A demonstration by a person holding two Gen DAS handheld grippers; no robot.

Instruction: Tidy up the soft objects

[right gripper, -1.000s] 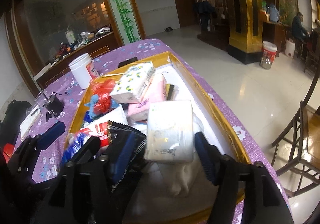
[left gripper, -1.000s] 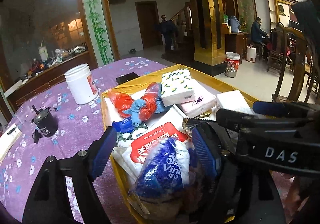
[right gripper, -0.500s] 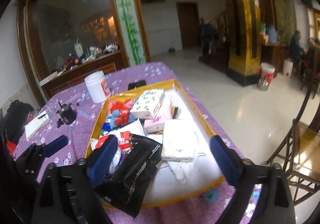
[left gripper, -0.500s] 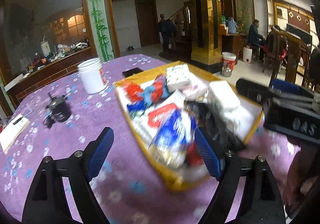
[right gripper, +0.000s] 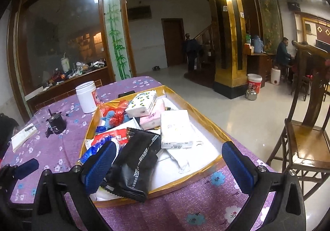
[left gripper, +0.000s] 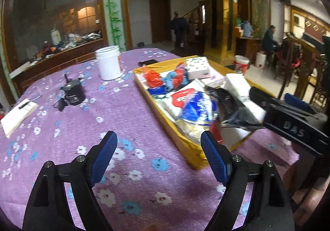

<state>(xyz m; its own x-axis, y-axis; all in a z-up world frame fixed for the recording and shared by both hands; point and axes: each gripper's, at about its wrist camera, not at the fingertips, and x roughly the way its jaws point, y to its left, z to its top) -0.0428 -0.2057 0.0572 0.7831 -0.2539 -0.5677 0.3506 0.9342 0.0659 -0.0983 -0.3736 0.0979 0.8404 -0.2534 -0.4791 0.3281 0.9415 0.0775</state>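
Tissue packs (right gripper: 175, 127) piled in gold tray (right gripper: 206, 116), white jar (left gripper: 108, 63), black cup (left gripper: 73, 92) beside

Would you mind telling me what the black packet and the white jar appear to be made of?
Black packet: probably glossy plastic film, given its sheen, creases and zigzag-cut end. White jar: likely matt rigid plastic, opaque with smooth straight walls, though the material cannot be confirmed.

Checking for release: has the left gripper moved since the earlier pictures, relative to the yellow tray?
Yes. The left gripper has pulled back from the yellow tray: a second ago its jaws straddled the blue tissue pack; now they stand open over purple tablecloth.
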